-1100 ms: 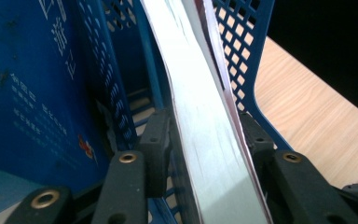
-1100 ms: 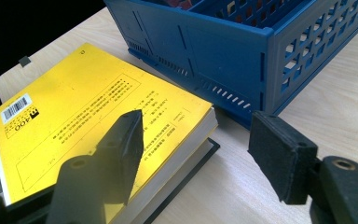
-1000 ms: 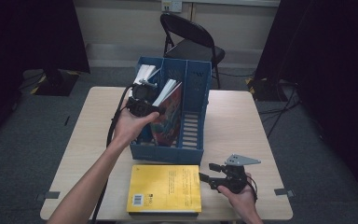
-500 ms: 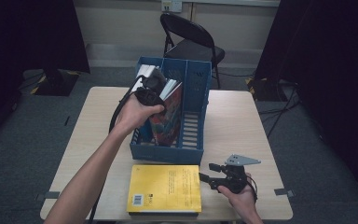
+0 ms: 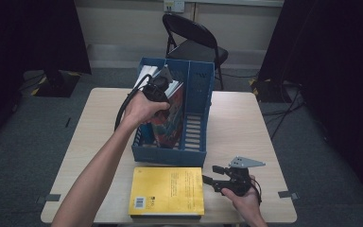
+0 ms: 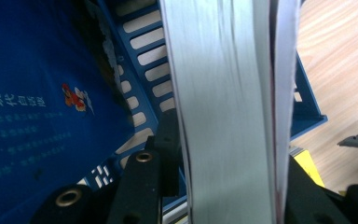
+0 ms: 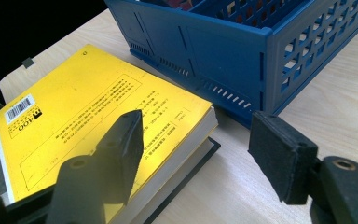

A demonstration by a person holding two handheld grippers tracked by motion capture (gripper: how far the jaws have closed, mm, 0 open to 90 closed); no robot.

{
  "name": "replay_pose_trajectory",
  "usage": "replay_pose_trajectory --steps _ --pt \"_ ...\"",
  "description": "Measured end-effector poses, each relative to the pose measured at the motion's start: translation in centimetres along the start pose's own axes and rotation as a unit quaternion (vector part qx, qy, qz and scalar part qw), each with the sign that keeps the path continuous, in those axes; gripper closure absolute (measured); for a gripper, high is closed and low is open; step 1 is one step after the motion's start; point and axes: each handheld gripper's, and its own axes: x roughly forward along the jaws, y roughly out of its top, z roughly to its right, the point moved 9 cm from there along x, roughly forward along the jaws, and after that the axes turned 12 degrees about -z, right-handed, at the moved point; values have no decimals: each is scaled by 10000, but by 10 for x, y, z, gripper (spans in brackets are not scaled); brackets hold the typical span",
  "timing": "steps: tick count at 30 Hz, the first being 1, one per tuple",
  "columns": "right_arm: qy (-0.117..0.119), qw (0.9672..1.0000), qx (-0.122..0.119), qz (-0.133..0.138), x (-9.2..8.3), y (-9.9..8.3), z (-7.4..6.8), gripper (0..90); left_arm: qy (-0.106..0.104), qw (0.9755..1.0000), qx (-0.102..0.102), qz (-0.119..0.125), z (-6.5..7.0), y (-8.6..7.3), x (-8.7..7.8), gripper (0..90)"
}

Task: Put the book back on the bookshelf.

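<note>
dark-curtained room, folding chair (image 5: 192,38) at the upper centre of the high view, pale wood table (image 5: 246,118) mid-frame. blue file rack (image 5: 196,94) sits at the centre of it.

left gripper (image 5: 163,92) is in the rack's left bay, centre frame. jaws have just been closing and now clamp a thick book (image 6: 228,107); in the left gripper view the white page block runs top to bottom between the pads. book with the colourful cover (image 5: 168,125) leans in the same bay.

right gripper (image 5: 217,176) is at the lower right, resting by the yellow book (image 5: 168,191) at the bottom centre. jaws about half open, nothing between them; the yellow book's corner lies just ahead of the left pad in the right gripper view.

handling guess: held book looks heavy, page block stiff in bulk but covers can splay and slip. grab across the full thickness near the spine, not on loose pages. yellow one lies flat on another book, so take an overhanging edge.
</note>
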Motion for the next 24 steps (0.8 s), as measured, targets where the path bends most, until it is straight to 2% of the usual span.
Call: replay_pose_trajectory --steps 10,11,13,18,21,24 --pt "7 10000 -10 1 0 0 0 350 -59 9997 -88 -228 -5 1 1 708" --pt "7 10000 21 -9 0 0 0 350 -113 9995 -101 -269 -4 1 3 704" --pt "11 10000 17 -7 0 0 0 349 -62 9990 -47 -445 -2 0 9 699" --pt "9 10000 8 14 -1 0 1 349 4 9990 -118 -438 -1 1 10 731" --pt "-5 10000 21 14 -1 0 2 349 -46 9989 -256 -395 -3 2 9 737" --pt "3 10000 18 14 -1 0 1 349 -80 9990 -283 -343 -6 4 8 739"
